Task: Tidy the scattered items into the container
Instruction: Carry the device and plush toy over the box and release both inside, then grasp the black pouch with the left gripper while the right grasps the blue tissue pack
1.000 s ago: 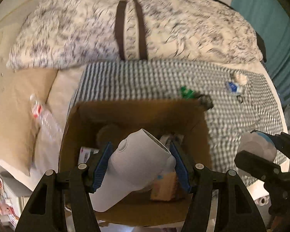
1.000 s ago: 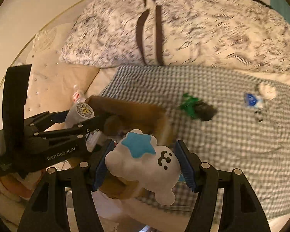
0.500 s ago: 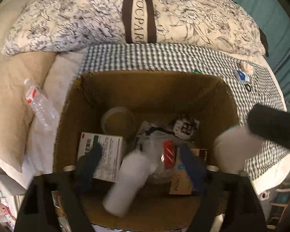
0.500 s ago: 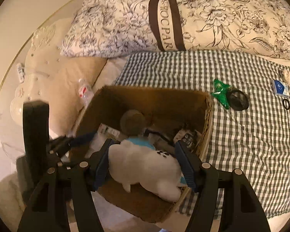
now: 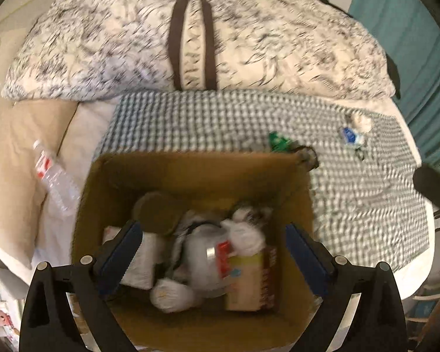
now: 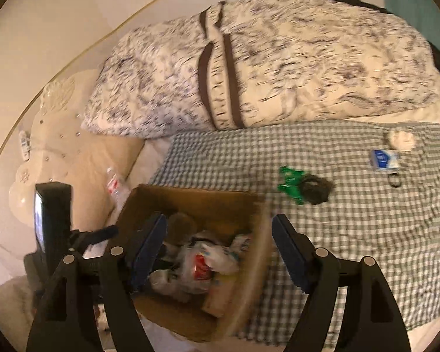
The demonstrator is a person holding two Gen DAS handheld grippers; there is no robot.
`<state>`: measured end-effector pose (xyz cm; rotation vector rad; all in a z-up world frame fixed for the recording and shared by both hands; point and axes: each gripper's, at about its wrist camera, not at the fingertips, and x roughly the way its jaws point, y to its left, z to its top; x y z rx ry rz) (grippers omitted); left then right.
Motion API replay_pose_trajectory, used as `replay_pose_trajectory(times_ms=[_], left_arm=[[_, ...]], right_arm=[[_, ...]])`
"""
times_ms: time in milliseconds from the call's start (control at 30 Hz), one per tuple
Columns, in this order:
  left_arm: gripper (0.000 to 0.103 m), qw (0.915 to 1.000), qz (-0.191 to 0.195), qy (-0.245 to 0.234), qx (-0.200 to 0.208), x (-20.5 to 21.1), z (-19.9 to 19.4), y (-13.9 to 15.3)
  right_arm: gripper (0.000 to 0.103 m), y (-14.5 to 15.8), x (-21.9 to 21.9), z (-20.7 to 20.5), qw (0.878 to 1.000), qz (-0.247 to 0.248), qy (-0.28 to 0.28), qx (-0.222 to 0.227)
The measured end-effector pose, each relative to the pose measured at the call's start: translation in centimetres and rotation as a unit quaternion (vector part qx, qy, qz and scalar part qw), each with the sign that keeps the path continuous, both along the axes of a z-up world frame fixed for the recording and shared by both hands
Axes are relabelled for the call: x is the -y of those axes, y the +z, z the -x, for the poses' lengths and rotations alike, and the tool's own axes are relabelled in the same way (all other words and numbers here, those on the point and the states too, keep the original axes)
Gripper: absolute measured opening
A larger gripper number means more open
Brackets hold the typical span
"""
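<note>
An open cardboard box (image 5: 196, 170) stands at the bed's near edge, holding several items, among them a white bottle (image 5: 173, 293) and a white plush toy (image 5: 246, 231). My left gripper (image 5: 214, 252) is open and empty above the box. My right gripper (image 6: 220, 249) is open and empty over the box's right side (image 6: 258, 252). On the checked blanket (image 6: 352, 220) lie a green wrapper (image 6: 292, 183), a dark round item (image 6: 318, 190), a blue-and-white packet (image 6: 384, 158), a black ring (image 6: 393, 180) and a crumpled white piece (image 6: 400, 139).
A folded floral duvet (image 5: 196, 44) fills the back of the bed. A clear plastic bottle (image 5: 54, 179) lies left of the box beside a beige pillow (image 5: 11, 176). A teal curtain (image 5: 410, 44) hangs at right. The left gripper's body (image 6: 52, 220) shows at left.
My left gripper opened and dropped the white bottle into the box. My right gripper opened and released the plush toy into the box. Both have drawn back slightly.
</note>
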<state>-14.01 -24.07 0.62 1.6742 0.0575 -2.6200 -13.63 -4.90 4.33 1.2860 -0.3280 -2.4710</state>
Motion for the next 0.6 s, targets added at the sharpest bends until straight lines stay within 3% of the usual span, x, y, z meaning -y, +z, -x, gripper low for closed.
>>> replay_pose_trajectory(times_ms=[233,400,600], left_arm=[[0.100,0.9998,-0.009,0.017,0.000,-8.5,3.1,-0.8],[0.100,0.9991,-0.011,0.040,0.013,-14.4,5.8,-3.0],[0.100,0.9962,-0.028,0.078,0.025,-18.1,8.5,-5.7]], right_arm=[[0.074,-0.4,-10.7,0.0,0.997,-0.026,-0.068,-0.017],[0.074,-1.5,-16.8,1.9,0.997,-0.032,-0.065,-0.001],[0.074,-3.5,-21.7,5.4,0.998,-0.045,-0.031,0.017]])
